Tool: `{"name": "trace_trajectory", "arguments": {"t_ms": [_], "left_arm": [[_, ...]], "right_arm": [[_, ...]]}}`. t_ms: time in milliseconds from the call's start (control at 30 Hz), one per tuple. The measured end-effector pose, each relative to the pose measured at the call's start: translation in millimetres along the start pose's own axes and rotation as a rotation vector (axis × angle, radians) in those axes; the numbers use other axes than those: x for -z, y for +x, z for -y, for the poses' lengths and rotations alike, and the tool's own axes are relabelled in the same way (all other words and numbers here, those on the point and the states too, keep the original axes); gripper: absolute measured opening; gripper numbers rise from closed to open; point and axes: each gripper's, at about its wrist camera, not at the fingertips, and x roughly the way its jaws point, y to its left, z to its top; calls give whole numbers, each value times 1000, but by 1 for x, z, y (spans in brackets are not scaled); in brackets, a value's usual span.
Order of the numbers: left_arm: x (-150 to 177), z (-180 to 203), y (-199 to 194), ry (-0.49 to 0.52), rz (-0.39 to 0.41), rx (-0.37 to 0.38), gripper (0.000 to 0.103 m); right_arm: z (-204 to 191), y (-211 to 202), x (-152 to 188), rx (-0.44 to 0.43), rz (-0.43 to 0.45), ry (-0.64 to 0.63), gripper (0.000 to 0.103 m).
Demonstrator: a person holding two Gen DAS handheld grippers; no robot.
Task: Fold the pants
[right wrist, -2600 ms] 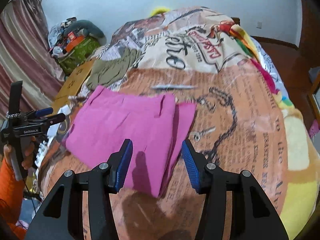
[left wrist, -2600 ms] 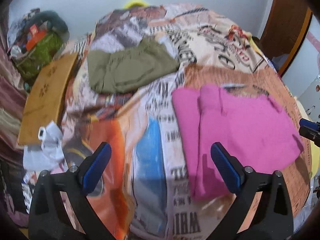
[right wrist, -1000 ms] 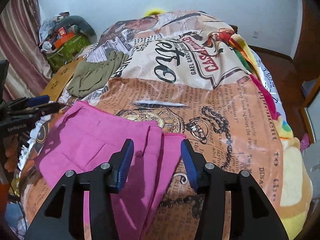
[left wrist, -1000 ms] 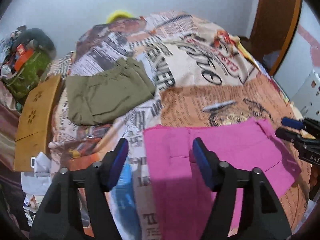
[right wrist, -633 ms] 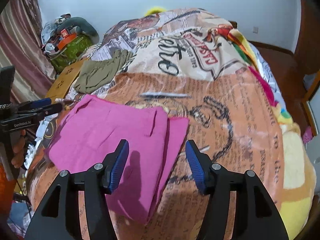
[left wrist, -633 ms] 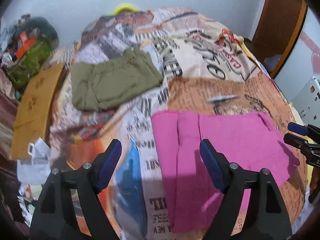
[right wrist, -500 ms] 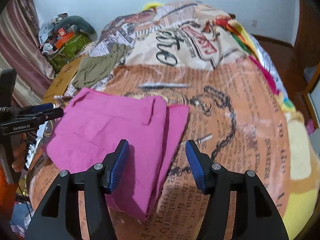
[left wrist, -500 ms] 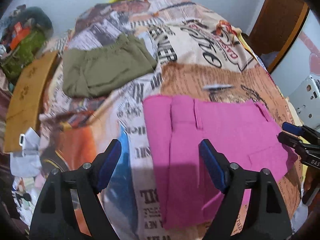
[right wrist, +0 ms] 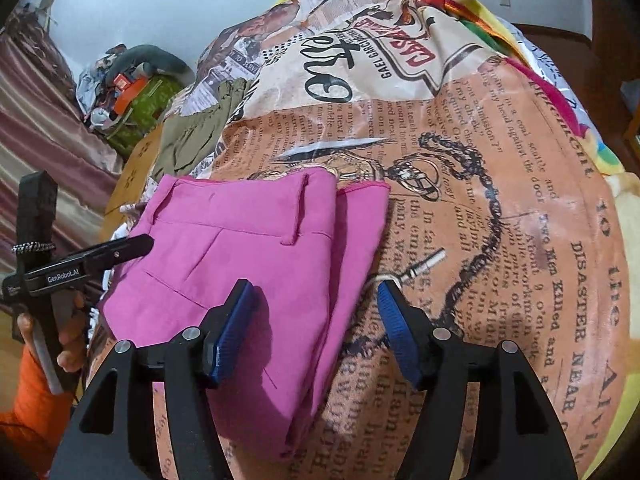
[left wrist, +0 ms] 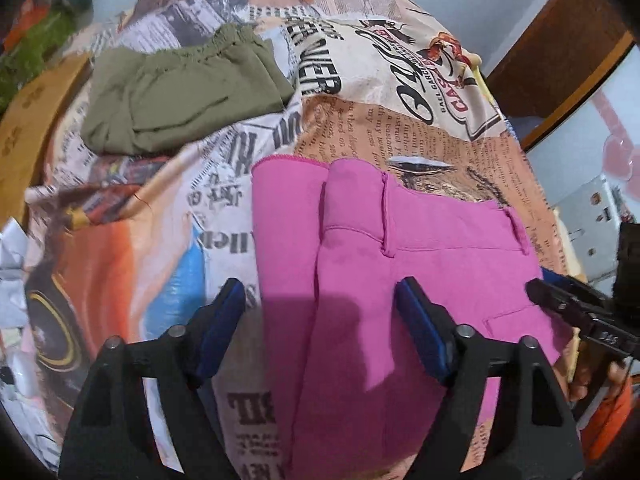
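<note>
Pink pants [left wrist: 400, 264], folded into a flat rectangle, lie on the printed bedspread [left wrist: 400, 92]. My left gripper [left wrist: 320, 312] hovers just above their left folded edge; its jaws are closing, the cloth lies below them and the pads do not press on it. My right gripper [right wrist: 316, 312] hangs over the pants' [right wrist: 248, 256] right edge; its jaws are opening and nothing is pinched. Each gripper also shows in the other view: the right gripper [left wrist: 568, 308] at the pants' right side, the left gripper [right wrist: 116, 250] at their left corner.
Folded olive pants [left wrist: 176, 96] lie further back on the bed. A wooden board [left wrist: 20, 128] and a heap of bags [right wrist: 136, 88] sit off the bed's left side. White paper [left wrist: 12, 264] lies at the left edge. A wooden door frame [left wrist: 560, 40] stands at the right.
Both grippers have sunk closer to the pink pants and tilted further down. The right jaws stand wider than a second ago. The pants have stayed flat.
</note>
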Motion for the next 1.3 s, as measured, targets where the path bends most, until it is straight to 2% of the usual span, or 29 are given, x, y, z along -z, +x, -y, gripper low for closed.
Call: {"name": "trace_trajectory", "arguments": {"t_ms": [100,200,367,433,567,733,1300], "left_arm": [[-1,-2,1,-21,-14,52,60],[0,3,-1,-9,-12,72,47],[0,15,-6,20,3,26,32],[0,18,-11,29,12,5,28],[0,27,-23,69,48,-26,22],[2,36,-44,148,126,-107,21],[-43,-4,-132,139,378,-206,21]], "right_arm": [[-3,4,-2,-15,-4,-12,54],[-6,7,-4,-30,-6,-16,40],[-4,3,-5,-34,18,-5,19],[-3,-2,-6,-41,40,-1,14],[-9,-11,-9,-35,76,-29,12],[-29,-20,-16,-46,114,-89,11],[-120,-38,-90,-91,295,-291,11]]}}
